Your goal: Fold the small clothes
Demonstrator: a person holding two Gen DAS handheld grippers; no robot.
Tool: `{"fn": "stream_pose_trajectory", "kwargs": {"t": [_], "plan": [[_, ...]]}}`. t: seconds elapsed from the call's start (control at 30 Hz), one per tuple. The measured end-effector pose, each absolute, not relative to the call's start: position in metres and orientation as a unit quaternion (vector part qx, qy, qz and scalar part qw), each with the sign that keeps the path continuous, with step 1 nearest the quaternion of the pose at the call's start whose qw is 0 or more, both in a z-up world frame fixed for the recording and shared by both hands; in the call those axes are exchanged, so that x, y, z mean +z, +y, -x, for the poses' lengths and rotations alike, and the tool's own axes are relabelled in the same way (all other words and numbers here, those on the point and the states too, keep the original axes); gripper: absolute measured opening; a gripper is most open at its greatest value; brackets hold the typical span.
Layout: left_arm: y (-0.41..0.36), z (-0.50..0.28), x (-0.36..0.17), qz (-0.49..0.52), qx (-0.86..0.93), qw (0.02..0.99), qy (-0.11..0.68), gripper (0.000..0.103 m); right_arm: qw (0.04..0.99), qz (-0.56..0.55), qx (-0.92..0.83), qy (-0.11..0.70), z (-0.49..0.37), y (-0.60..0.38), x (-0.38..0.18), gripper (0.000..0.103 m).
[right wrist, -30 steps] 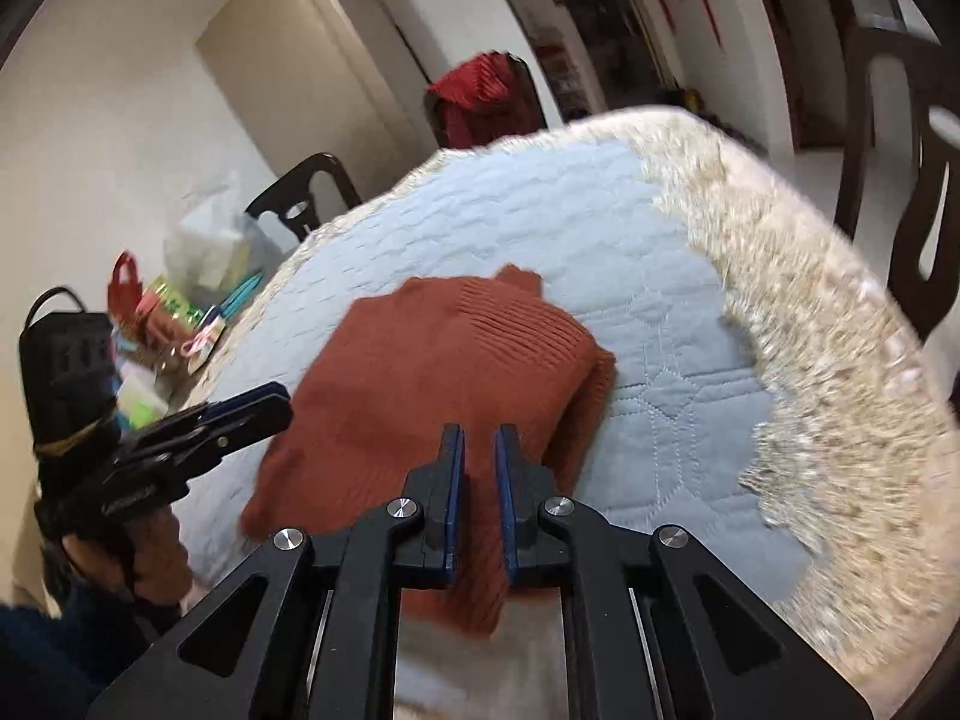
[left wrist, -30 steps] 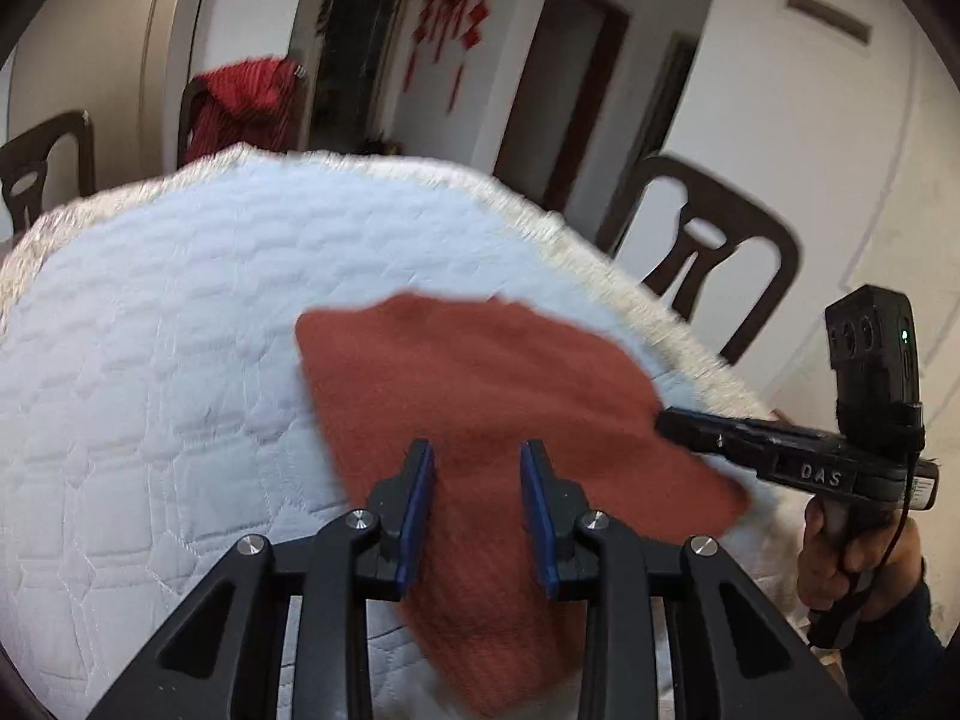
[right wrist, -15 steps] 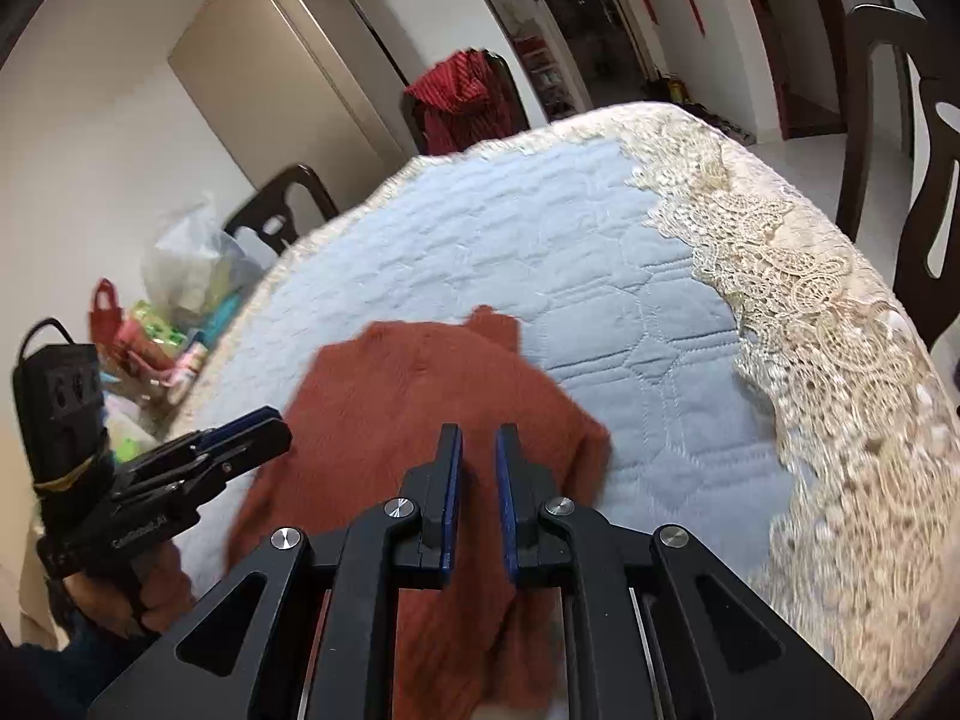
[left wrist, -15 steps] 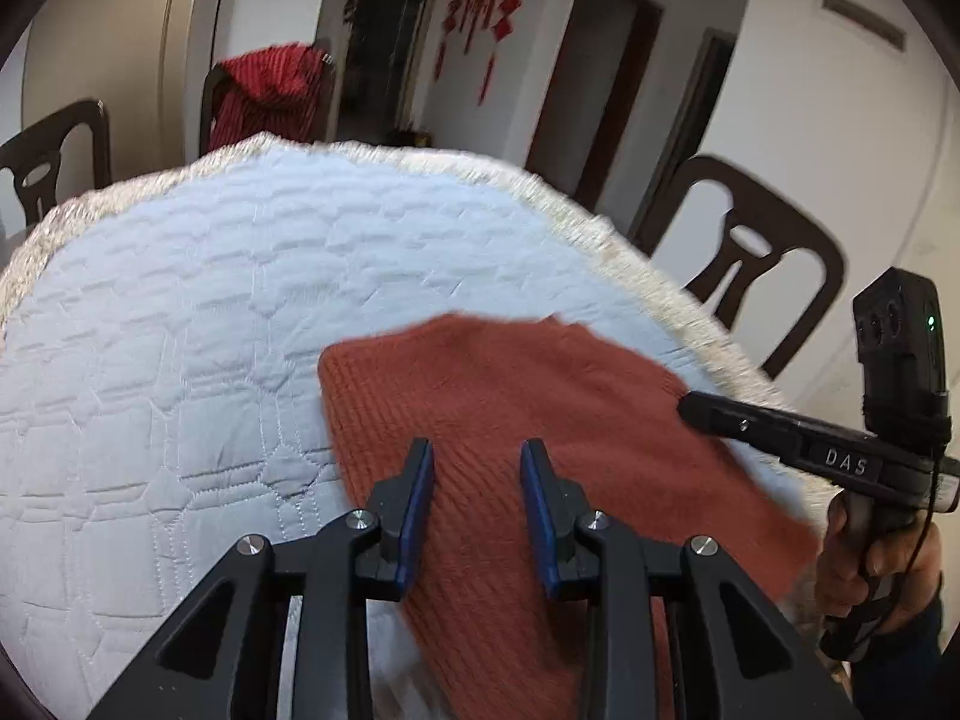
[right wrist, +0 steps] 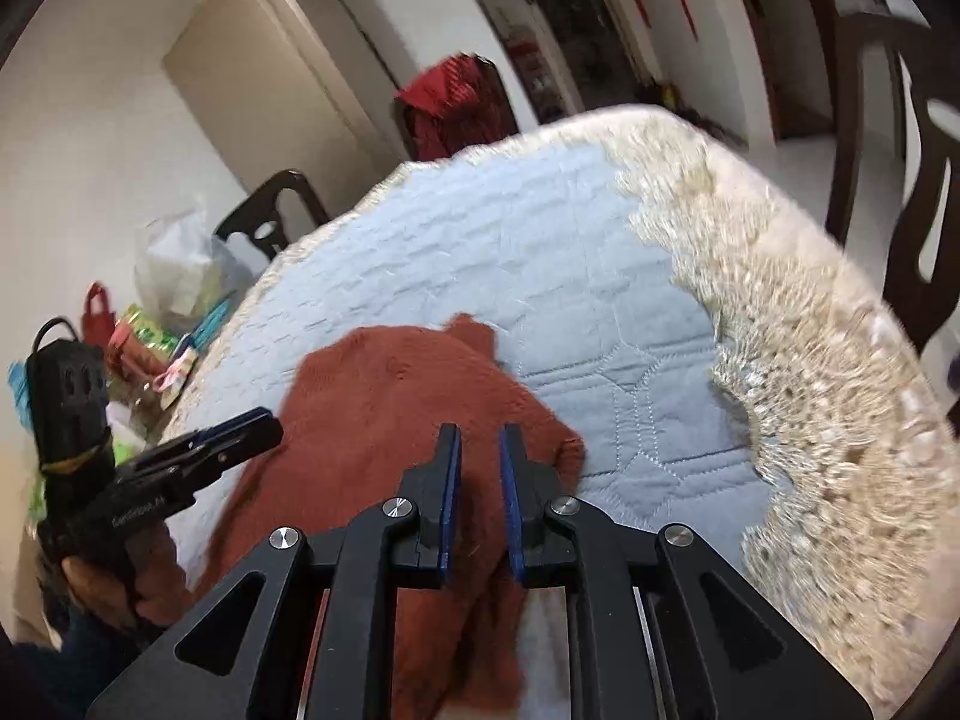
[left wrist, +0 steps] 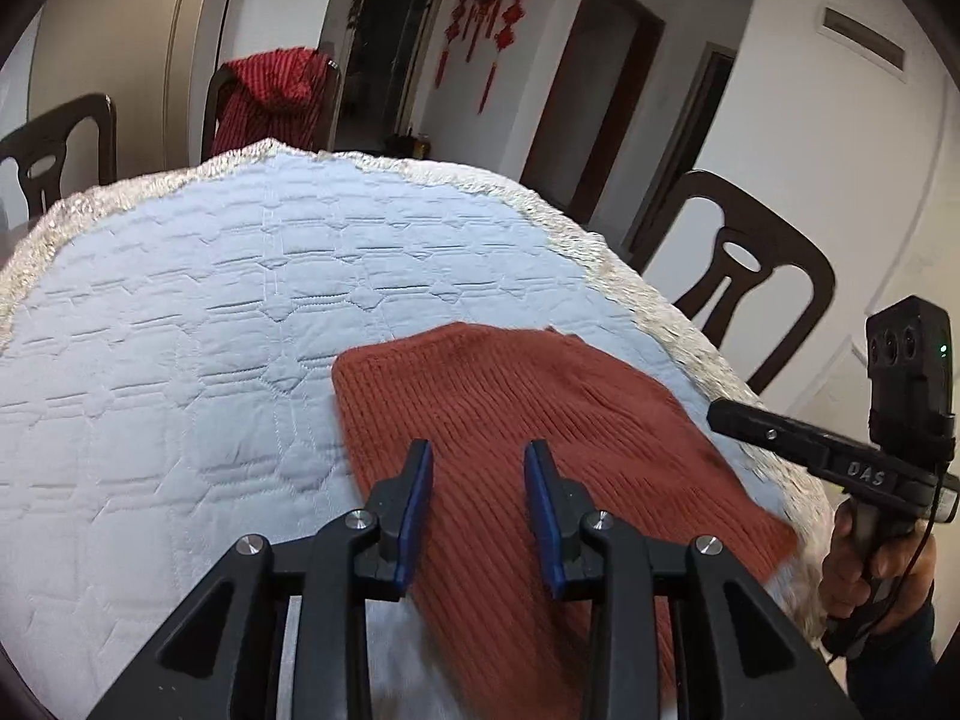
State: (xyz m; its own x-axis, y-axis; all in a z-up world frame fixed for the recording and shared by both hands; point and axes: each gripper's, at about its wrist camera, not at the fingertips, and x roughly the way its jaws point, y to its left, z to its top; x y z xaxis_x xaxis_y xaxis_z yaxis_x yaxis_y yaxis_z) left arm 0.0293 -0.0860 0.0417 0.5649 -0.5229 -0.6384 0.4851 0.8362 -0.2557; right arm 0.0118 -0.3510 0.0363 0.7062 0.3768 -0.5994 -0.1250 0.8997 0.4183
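The rust knitted garment (left wrist: 528, 420) lies on the quilted surface (left wrist: 180, 312); the left gripper (left wrist: 478, 468) is released above it, and the right gripper (right wrist: 480, 456) is also released, its fingers only slightly apart.

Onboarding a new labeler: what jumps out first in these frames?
The rust-red knit garment lies on the pale blue quilted tablecloth, near its lace-trimmed edge. The left gripper hangs open over it; the right gripper, jaws narrowly apart, is above its other side. A red striped garment drapes a far chair.

Soft indoor light; right view motion-blurred, edges warped.
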Motion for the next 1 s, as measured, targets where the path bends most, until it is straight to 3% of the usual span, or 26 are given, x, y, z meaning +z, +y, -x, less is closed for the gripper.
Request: {"fn": "stream_pose_trajectory", "kwargs": {"t": [0.33,0.57,1.0], "plan": [[-0.072,0.039,0.041,0.005,-0.326,0.872,0.365,0.032,0.908,-0.092,0.193,0.361,0.054,-0.321,0.040,0.013],[-0.076,0.037,0.016,-0.005,-0.313,0.865,0.393,0.033,0.904,-0.067,0.167,0.387,0.049,-0.320,0.016,0.010],[-0.066,0.042,0.040,0.005,-0.279,0.885,0.372,0.033,0.920,-0.080,0.162,0.349,0.061,-0.319,0.037,0.013]]}}
